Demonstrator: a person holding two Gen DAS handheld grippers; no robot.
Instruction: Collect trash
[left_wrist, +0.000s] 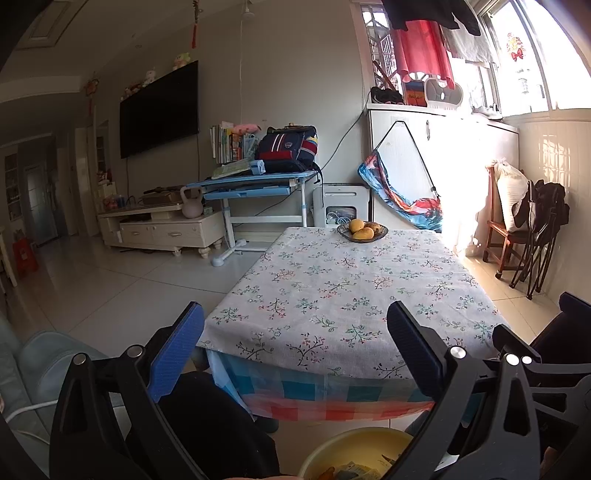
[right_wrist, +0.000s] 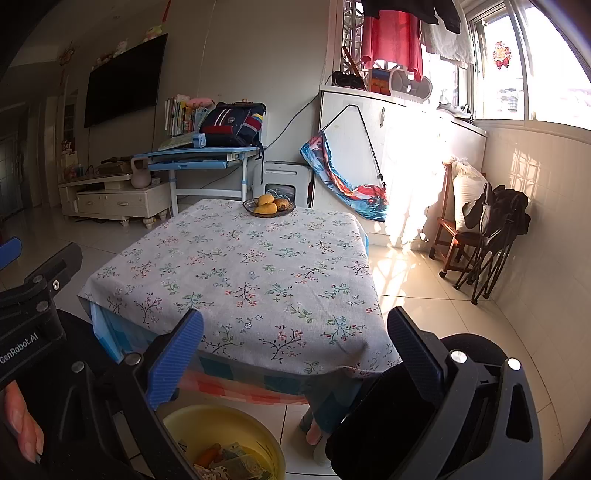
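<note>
Yellow bin (right_wrist: 258, 439) w/ trash (right_wrist: 225, 461); bowl (right_wrist: 268, 212) w/ fruit (right_wrist: 266, 205).

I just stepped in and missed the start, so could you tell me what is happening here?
A person is collecting trash with a pair of tongs in each hand. Both the left tongs and the right tongs are open and hold nothing. The yellow bin on the floor by the table already holds scraps. Only a fruit bowl sits on the tablecloth.

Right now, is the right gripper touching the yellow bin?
Apart. The right wrist view shows the right gripper open and empty, held up before the table, while the yellow bin stands on the floor below.
</note>
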